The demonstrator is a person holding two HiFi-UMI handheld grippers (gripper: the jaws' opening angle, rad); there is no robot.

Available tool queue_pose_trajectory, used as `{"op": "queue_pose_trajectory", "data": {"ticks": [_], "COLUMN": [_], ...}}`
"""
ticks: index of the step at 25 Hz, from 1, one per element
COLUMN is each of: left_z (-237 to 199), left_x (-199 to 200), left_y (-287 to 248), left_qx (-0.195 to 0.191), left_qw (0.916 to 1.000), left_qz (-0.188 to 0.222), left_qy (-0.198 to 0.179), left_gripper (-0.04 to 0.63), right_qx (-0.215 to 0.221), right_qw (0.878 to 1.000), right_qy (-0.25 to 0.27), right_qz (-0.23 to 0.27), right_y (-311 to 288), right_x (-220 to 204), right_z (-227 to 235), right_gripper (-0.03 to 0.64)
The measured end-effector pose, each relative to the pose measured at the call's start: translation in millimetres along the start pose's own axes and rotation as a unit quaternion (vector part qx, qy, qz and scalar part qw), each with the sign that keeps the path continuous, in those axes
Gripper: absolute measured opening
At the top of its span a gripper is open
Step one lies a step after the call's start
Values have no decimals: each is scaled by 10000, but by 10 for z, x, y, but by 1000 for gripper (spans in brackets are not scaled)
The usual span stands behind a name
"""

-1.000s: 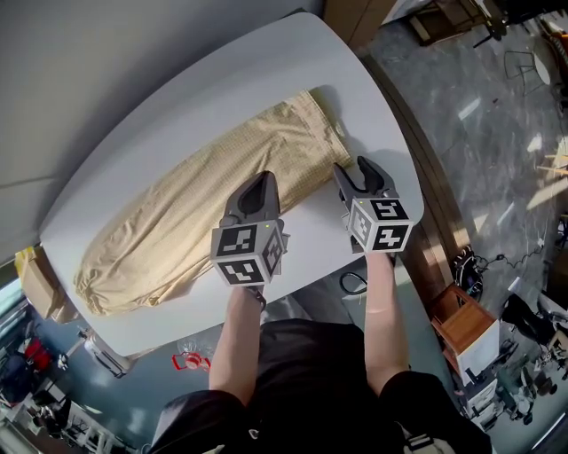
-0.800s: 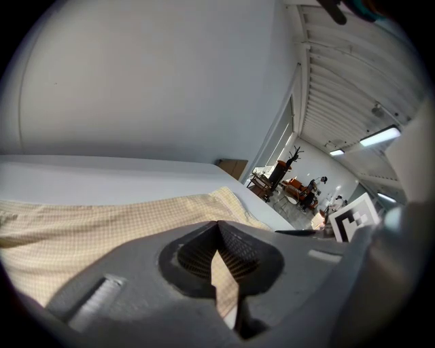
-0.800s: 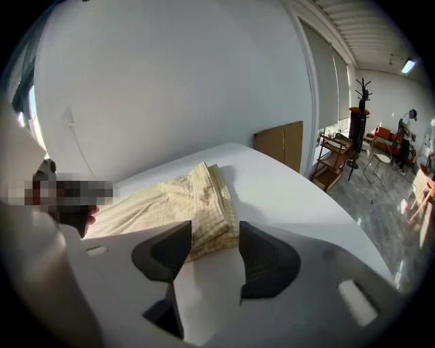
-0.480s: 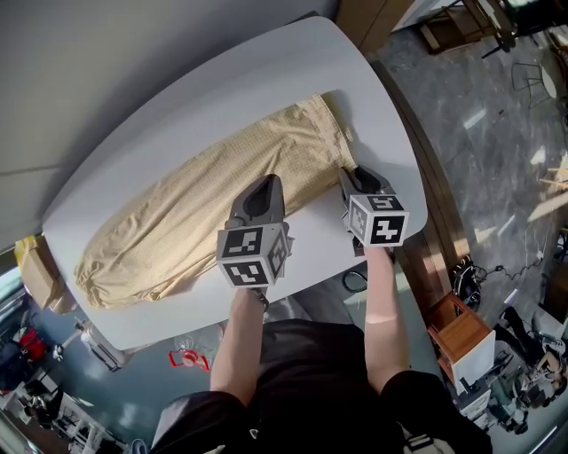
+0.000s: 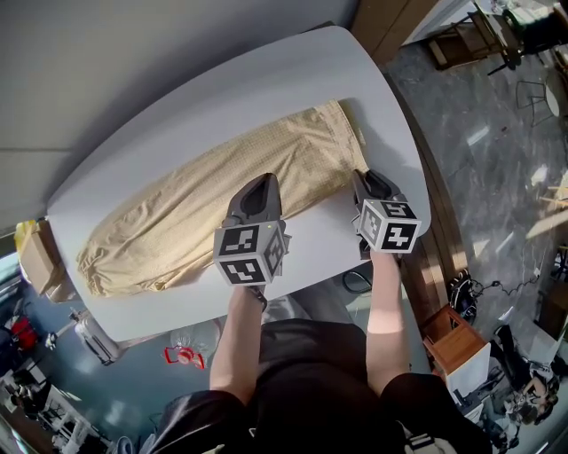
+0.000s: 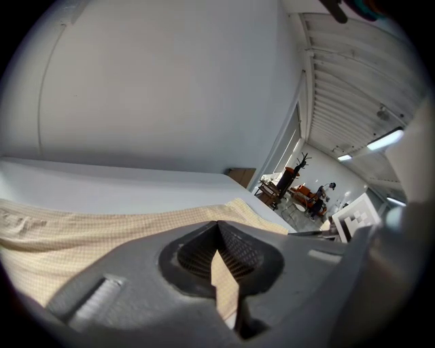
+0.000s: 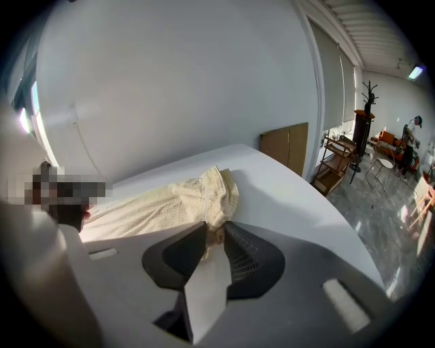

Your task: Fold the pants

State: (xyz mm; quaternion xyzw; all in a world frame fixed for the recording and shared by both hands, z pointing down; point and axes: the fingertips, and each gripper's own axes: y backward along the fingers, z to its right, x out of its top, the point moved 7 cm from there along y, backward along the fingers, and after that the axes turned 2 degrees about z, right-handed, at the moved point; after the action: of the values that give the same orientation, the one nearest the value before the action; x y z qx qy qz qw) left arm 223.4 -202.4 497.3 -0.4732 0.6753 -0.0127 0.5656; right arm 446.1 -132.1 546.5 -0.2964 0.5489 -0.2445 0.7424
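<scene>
The pale yellow pants (image 5: 204, 208) lie lengthwise on the white table (image 5: 266, 80), waistband at the right and cuffs at the left. My left gripper (image 5: 258, 188) rests on the pants' near edge around mid-length, its jaws together on the cloth (image 6: 81, 238), which shows in the slit behind the tips (image 6: 218, 225). My right gripper (image 5: 364, 177) is at the waistband's near corner. Its jaws are closing, and a bunch of the waistband cloth (image 7: 163, 204) is pinched between the tips (image 7: 214, 231).
The table's near edge runs just below both grippers. A cardboard box (image 5: 35, 266) stands off the table's left end. A wooden panel (image 5: 390, 22) and a wooden stool (image 5: 453, 328) stand on the floor to the right.
The right gripper's jaws, wide open a second ago, have closed onto the waistband corner. The left gripper has shifted slightly along the pants' near edge with its jaws still together.
</scene>
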Motion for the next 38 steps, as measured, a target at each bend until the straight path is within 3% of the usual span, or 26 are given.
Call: {"op": "queue_pose_trajectory", "data": {"ticks": [11, 20, 28, 38], "left_z": [-387, -861, -1325, -1867], "left_x": [111, 129, 61, -147], "left_y": [622, 1286, 1901, 2727], "left_qx": [454, 905, 1316, 1902], "left_qw": [9974, 9899, 9791, 9594], "left_qz": [464, 901, 1254, 1637], "left_qy": [299, 612, 910, 1287], "left_gripper": [5, 5, 5, 5], "right_qx": [153, 488, 851, 1426], "right_qw": [9986, 9931, 9828, 9637], "right_qy": [390, 955, 1549, 2200], "right_qz": [335, 476, 541, 511], "right_y": [222, 243, 271, 284], "right_x": [271, 450, 501, 387], "right_z": [-388, -1105, -1883, -2888], "right_gripper": [92, 91, 91, 91]}}
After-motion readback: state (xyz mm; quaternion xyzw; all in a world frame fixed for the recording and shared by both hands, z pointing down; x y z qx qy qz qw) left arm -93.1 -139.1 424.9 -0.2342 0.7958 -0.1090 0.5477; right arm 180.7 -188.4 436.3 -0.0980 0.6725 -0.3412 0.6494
